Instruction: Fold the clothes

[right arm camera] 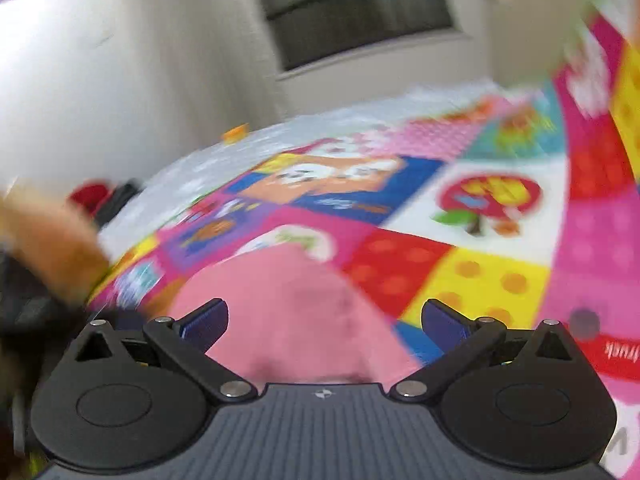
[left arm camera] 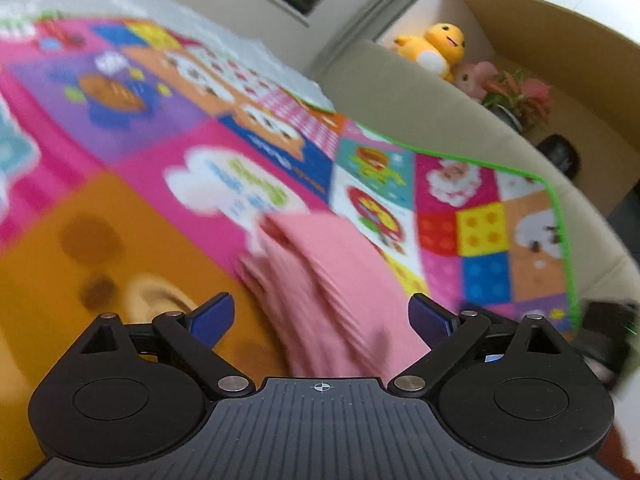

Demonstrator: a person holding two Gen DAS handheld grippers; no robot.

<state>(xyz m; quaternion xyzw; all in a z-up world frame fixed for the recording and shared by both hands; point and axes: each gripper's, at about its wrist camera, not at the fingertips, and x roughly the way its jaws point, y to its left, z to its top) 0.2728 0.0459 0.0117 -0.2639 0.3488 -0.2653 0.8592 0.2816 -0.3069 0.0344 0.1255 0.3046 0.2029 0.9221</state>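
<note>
Both spread-fingered tools, left gripper (left arm camera: 322, 318) and right gripper (right arm camera: 324, 320), hover empty over the soft pink cloth garment (left arm camera: 320, 280) ahead, seemingly poised to grasp.

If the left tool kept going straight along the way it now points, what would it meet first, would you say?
Most likely the pink garment, which lies between the open fingers of the left tool on the colourful play mat. The blur leaves depth uncertain.

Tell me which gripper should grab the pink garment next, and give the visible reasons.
Probably the right gripper: the pink garment fills the gap between its open jaws. The left gripper is open too, but there the cloth runs off toward one side. Both views are blurred, so contact is unclear.
</note>
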